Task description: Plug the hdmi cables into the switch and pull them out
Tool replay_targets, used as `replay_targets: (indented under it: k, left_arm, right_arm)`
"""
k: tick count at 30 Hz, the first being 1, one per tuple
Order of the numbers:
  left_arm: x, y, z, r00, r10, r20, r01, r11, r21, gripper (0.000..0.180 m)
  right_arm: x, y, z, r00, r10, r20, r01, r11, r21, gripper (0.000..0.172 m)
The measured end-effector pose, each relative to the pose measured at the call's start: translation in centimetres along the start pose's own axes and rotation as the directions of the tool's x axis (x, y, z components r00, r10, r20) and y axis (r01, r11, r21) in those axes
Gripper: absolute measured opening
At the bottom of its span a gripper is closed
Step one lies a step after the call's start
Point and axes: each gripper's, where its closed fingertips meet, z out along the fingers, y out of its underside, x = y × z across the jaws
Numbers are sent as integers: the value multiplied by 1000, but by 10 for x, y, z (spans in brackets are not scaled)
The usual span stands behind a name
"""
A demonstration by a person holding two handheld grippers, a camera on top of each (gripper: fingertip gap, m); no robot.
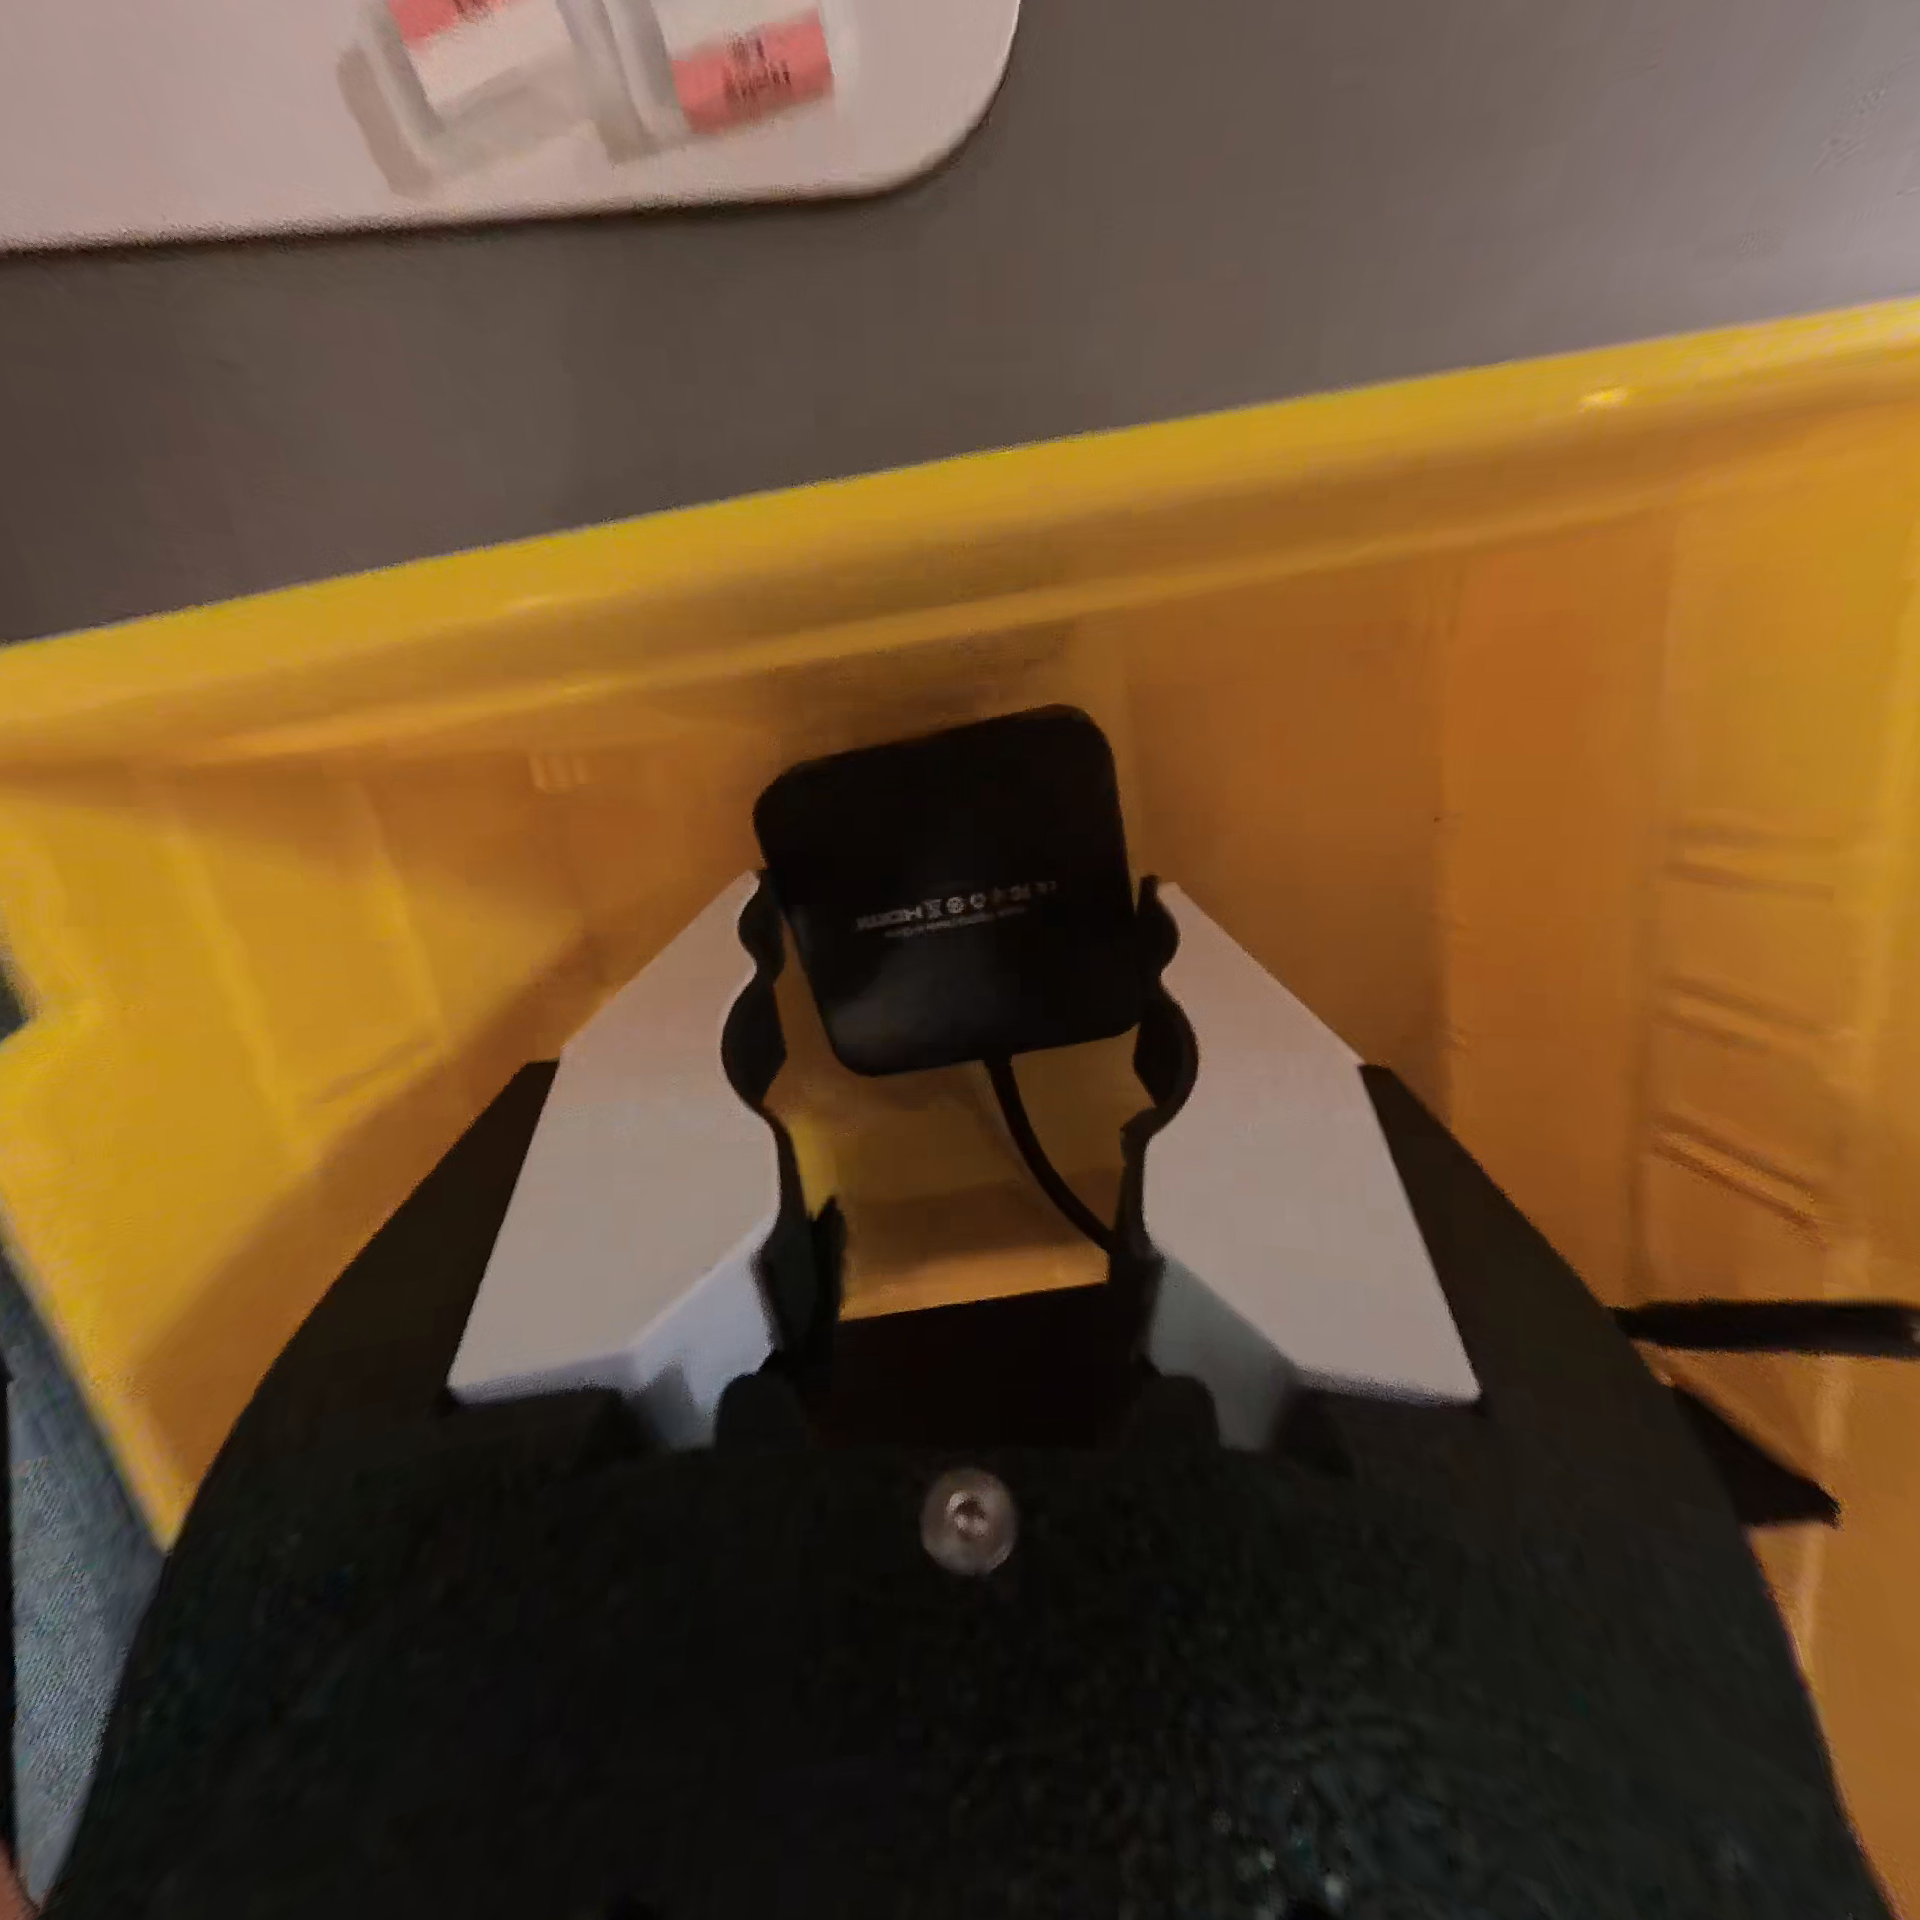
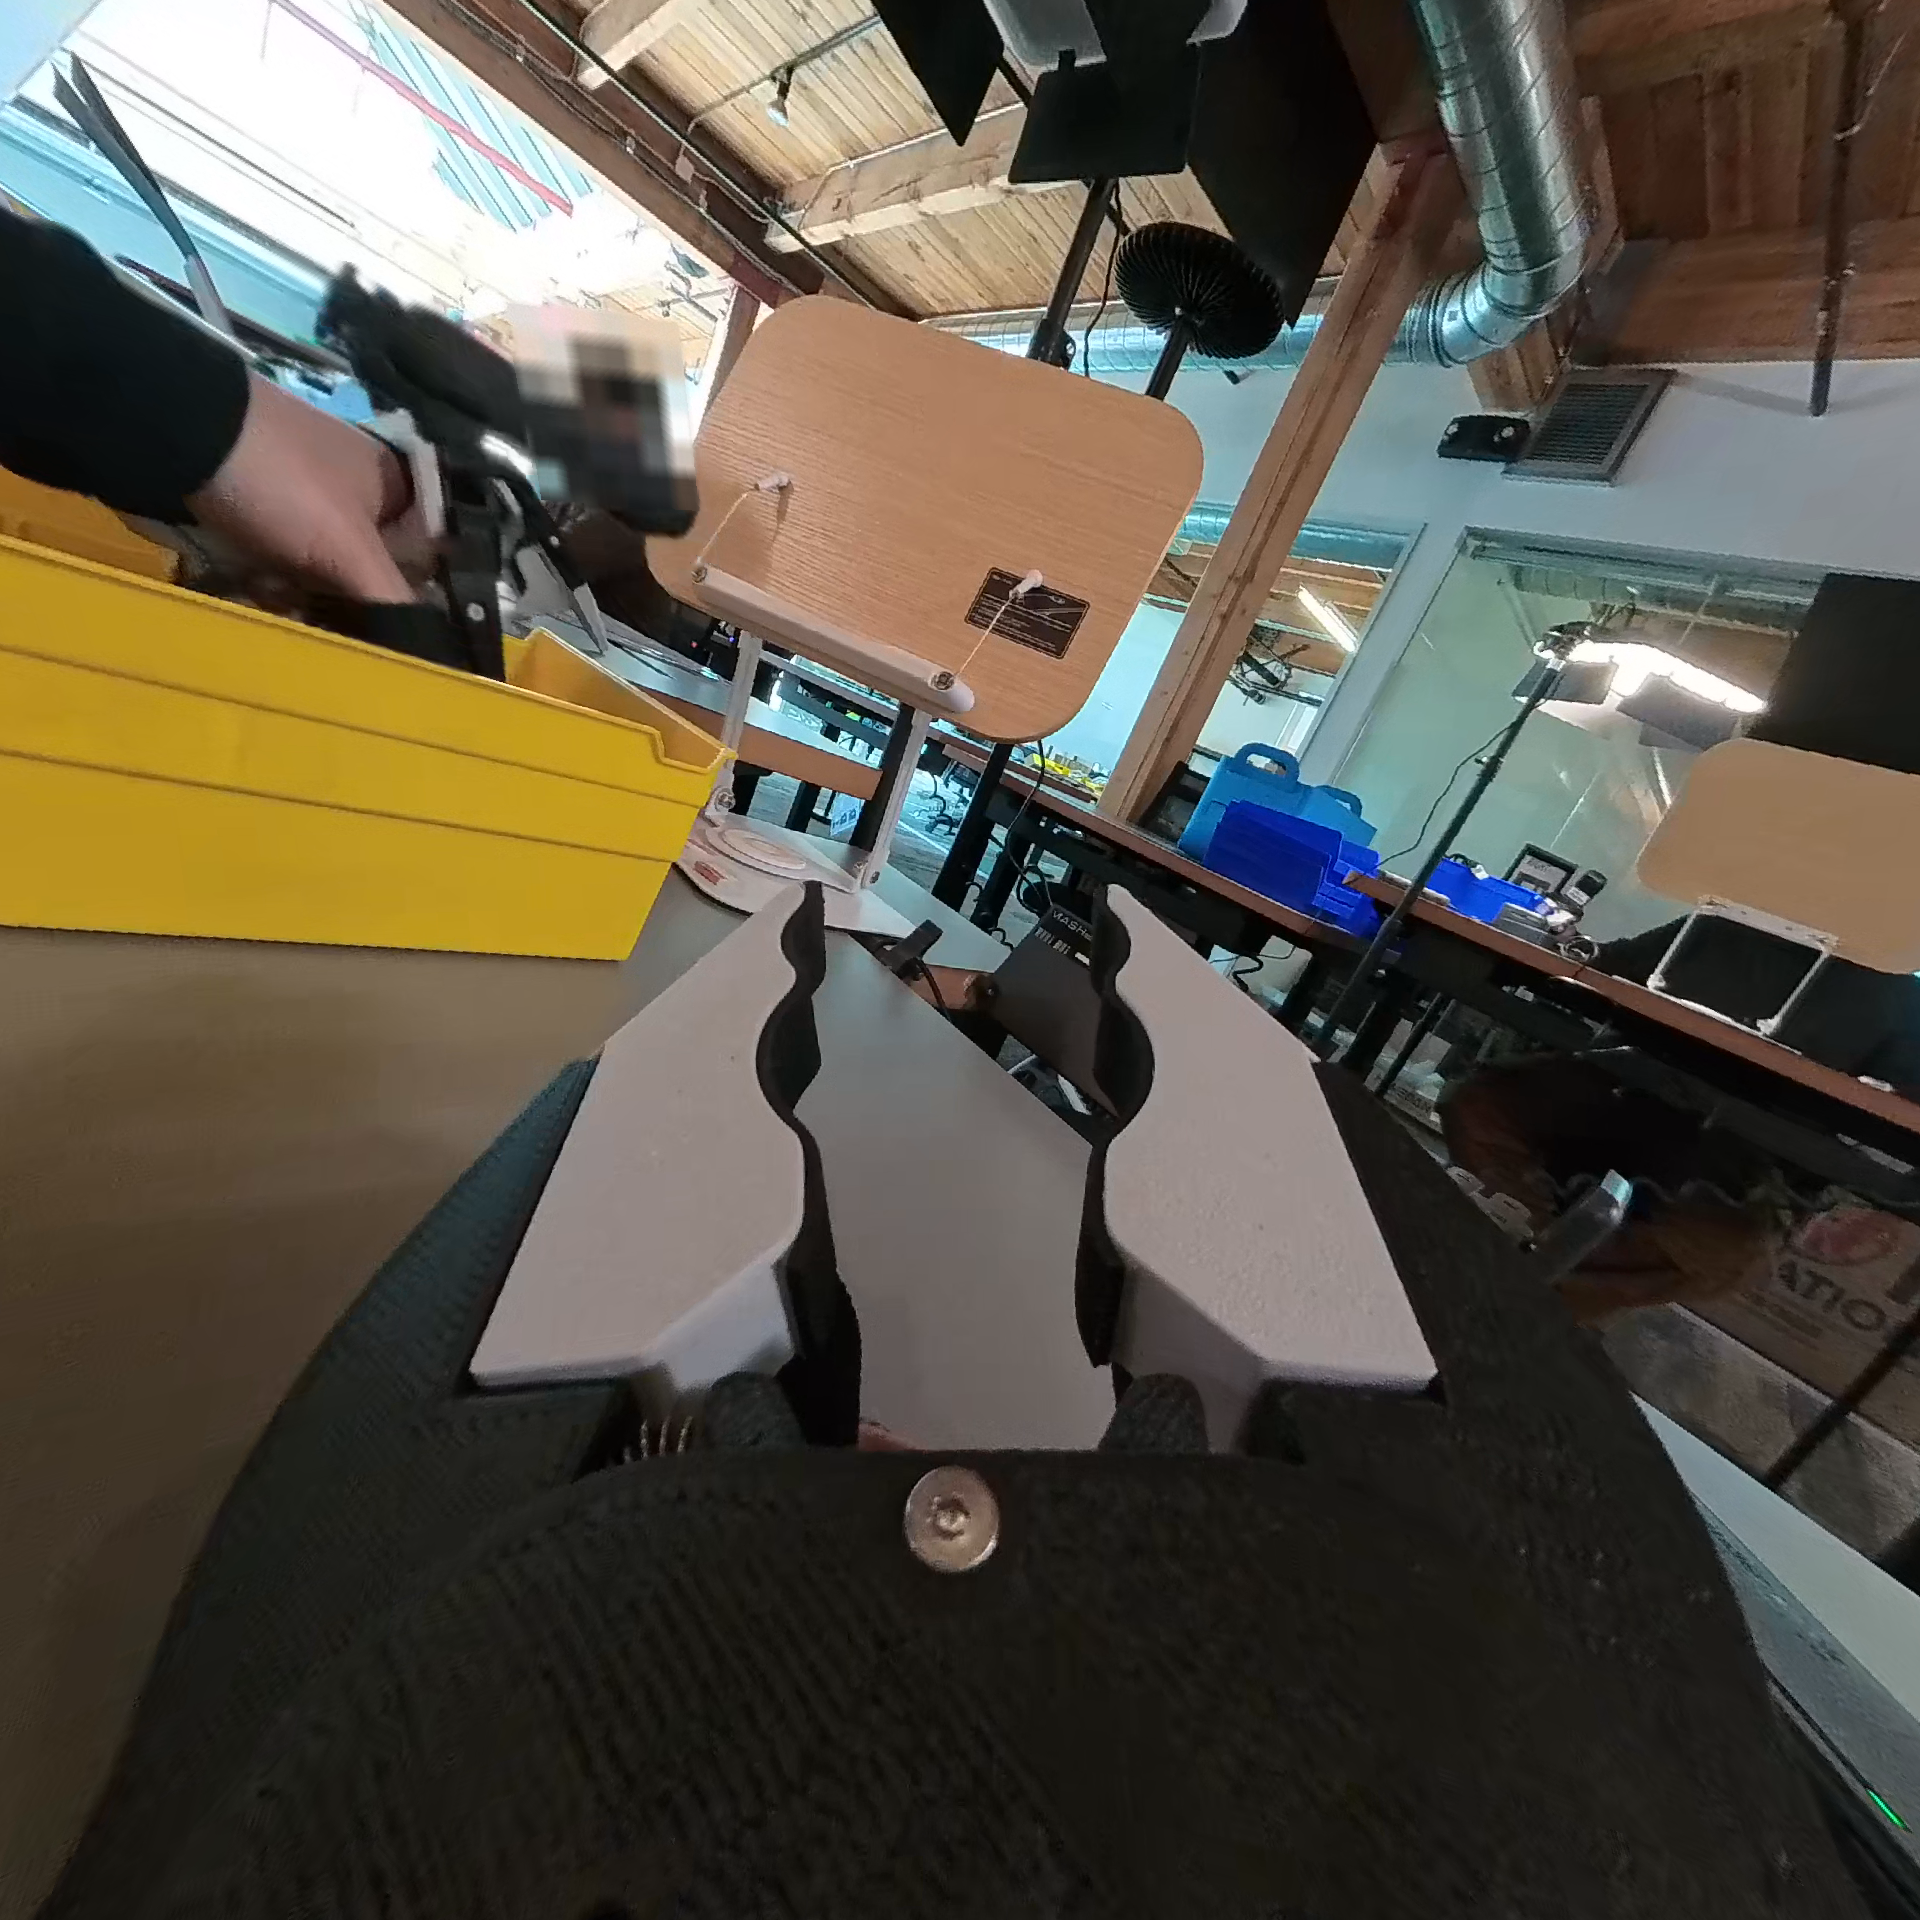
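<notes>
Switch [image 1: 940,894], a small black box with a thin cord, sits between the left gripper's [image 1: 956,904] fingertips inside a yellow bin [image 1: 1351,499]; whether the pads press it is unclear. Right gripper [image 2: 956,935] hovers over the table, fingers apart, empty. No cable appears plugged in; the task seems barely begun.

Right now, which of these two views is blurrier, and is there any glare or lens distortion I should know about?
Left wrist view: blurrier, with motion smear across the yellow bin and the black switch, and dim warm light inside the bin. Right wrist view: sharper on the right gripper, but the person's hand is smeared, the windows are blown out, and wide-angle bending curves the ceiling beams.
</notes>
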Motion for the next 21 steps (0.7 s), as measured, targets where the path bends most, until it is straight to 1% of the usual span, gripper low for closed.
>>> replay_targets:
  k: [3,6,8,11,13,15,16,18,20,21]
  left_arm:
    - [-3,-13,-34,1000,0,22,-4,986,165,66]
    - [-3,-27,-87,998,3,58,-24,931,365,65]
    - [6,-37,-132,998,12,66,-45,851,523,65]
    - [38,-46,-204,996,67,53,-84,684,725,64]
    - [71,-45,-243,988,149,43,-124,588,800,64]
    - [111,-41,-270,967,256,2,-141,523,841,64]
    - [131,-38,-279,949,313,-25,-145,508,849,64]
    - [169,-29,-286,904,423,-69,-177,515,839,64]
    - [200,-18,-276,855,505,-119,-225,567,793,64]
    - [214,-10,-264,828,538,-157,-258,615,745,64]
  right_arm:
    - [1,0,0,1000,3,-2,-3,1000,0,49]
    - [1,0,0,1000,4,-3,-4,1000,0,49]
    - [1,0,0,1000,5,-5,-5,1000,0,49]
    - [3,0,0,1000,11,-13,-11,1000,2,49]
    - [7,1,-1,999,15,-30,-15,1000,0,49]
    - [14,1,-2,998,18,-56,-18,1000,1,49]
    - [19,0,-4,997,14,-74,-14,1000,6,49]
    - [31,-2,-8,993,-2,-118,4,1000,19,49]
    - [47,-2,-13,985,-24,-170,28,999,20,49]
    - [56,-1,-15,980,-30,-197,33,999,13,49]
